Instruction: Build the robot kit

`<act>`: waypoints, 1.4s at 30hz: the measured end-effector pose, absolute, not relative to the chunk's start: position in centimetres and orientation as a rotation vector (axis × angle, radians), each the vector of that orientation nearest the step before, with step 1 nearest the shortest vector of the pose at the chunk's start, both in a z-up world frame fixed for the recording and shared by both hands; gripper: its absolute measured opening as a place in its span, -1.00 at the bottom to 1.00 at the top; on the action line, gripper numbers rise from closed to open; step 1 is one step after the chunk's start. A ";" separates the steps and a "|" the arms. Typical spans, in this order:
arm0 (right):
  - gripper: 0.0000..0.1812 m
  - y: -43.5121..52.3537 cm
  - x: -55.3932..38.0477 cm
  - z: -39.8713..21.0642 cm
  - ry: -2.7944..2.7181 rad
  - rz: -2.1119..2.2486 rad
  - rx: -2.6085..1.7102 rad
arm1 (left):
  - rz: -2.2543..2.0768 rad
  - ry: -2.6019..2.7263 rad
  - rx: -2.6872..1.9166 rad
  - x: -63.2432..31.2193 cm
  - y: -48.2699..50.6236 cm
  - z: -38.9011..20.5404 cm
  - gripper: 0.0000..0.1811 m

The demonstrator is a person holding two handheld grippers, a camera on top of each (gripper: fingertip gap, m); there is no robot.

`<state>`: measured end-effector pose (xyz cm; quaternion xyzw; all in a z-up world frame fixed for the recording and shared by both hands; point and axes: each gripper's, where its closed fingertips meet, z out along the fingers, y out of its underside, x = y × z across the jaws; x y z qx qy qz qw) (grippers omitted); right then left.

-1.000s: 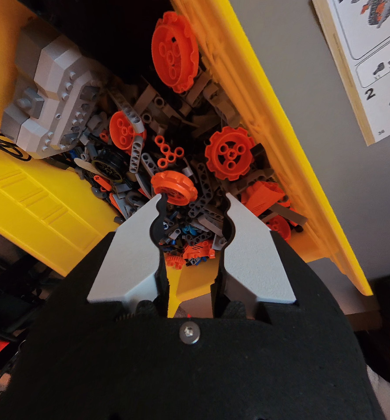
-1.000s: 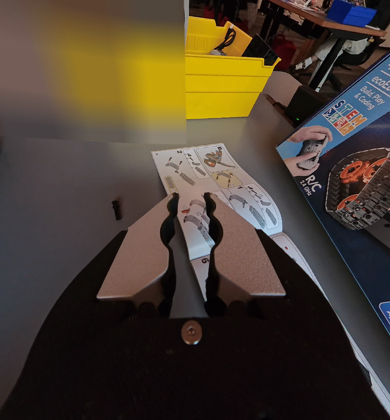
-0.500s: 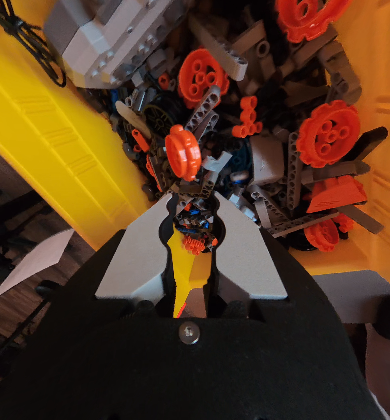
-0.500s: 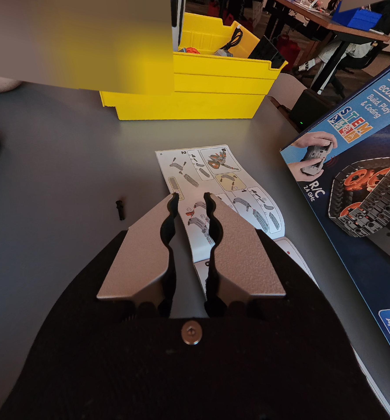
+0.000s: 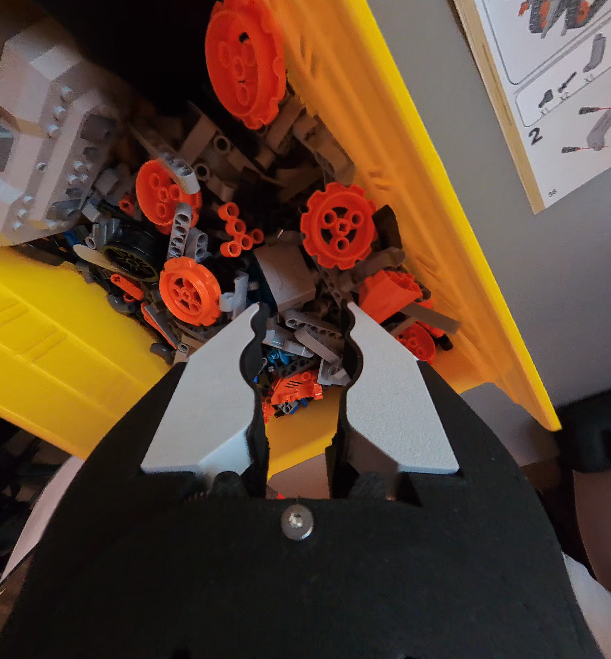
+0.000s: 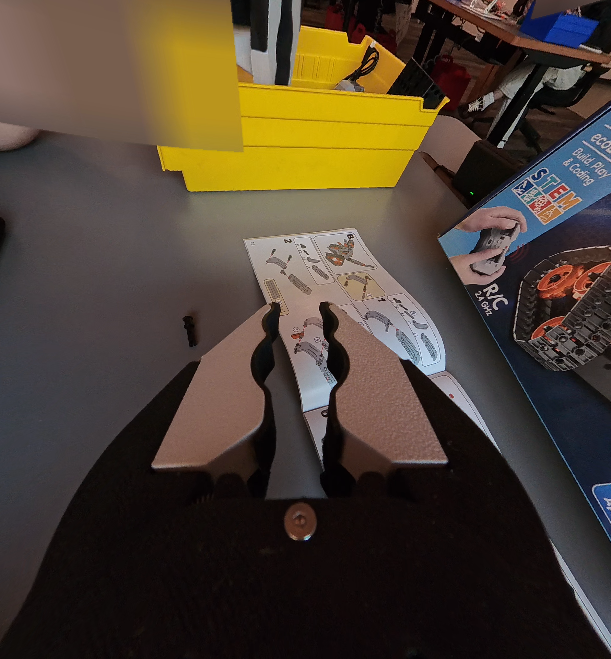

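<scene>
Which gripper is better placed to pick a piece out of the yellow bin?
Left. The left gripper hangs open over the loose parts in the yellow bin; the right gripper sits over the instruction booklet, apart from it.

A workshop or classroom makerspace: beyond the grey bench (image 6: 83, 249) with its yellow parts bin (image 6: 314, 142) stand further desks (image 6: 510, 39) and chairs.

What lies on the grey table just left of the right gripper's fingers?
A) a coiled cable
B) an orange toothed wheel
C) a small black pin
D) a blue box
C: in the right wrist view a small black pin lies alone on the grey table, just left of the open right gripper, apart from the instruction sheet.
</scene>
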<state>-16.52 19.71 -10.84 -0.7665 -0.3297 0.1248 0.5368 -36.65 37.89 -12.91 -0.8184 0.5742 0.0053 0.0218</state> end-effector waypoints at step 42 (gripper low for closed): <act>-0.71 19.1 -24.4 -5.2 -1.002 -0.325 -1.364 | -1.061 2.265 -2.147 -27.8 21.9 -5.6 -0.75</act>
